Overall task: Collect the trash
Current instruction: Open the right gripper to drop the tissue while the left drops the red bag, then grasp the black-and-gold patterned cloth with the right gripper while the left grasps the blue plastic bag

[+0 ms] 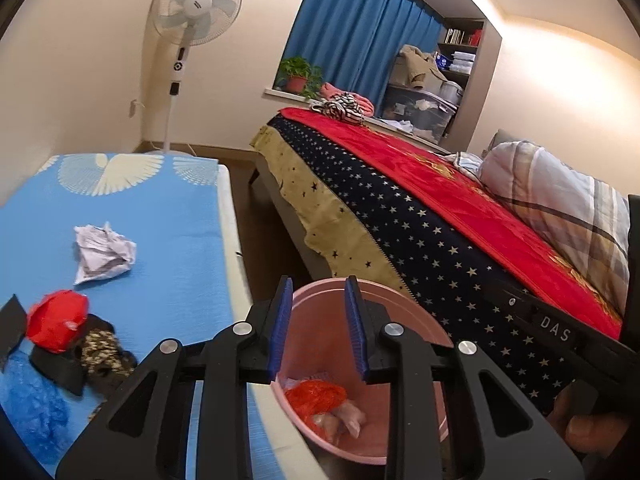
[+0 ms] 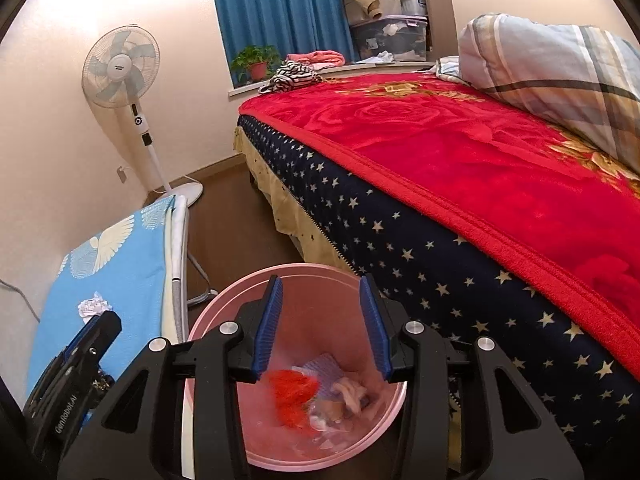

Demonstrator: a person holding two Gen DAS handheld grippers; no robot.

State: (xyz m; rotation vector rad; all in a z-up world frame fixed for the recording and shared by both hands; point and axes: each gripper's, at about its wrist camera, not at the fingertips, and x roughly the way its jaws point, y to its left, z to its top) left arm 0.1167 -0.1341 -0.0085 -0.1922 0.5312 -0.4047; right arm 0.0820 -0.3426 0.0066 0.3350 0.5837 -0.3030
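1. The left gripper (image 1: 316, 328) hangs over the near-left rim of the pink bin (image 1: 416, 320), its blue pads part-way apart with nothing between them.
2. The right gripper (image 2: 322, 326) hangs over the same bin (image 2: 224, 300), jaws somewhat wider and likewise empty.
3. Inside the bin lie a red crumpled piece (image 2: 290, 396) and pale scraps (image 2: 352, 394).
4. On the blue-covered table (image 1: 172, 248) to the left remain a crumpled white paper (image 1: 104, 254), a red wad (image 1: 56, 326) and a dark patterned scrap (image 1: 102, 354).
5. The bed (image 2: 460, 168) crowds the bin's right side; a standing fan (image 1: 196, 4) is far left.
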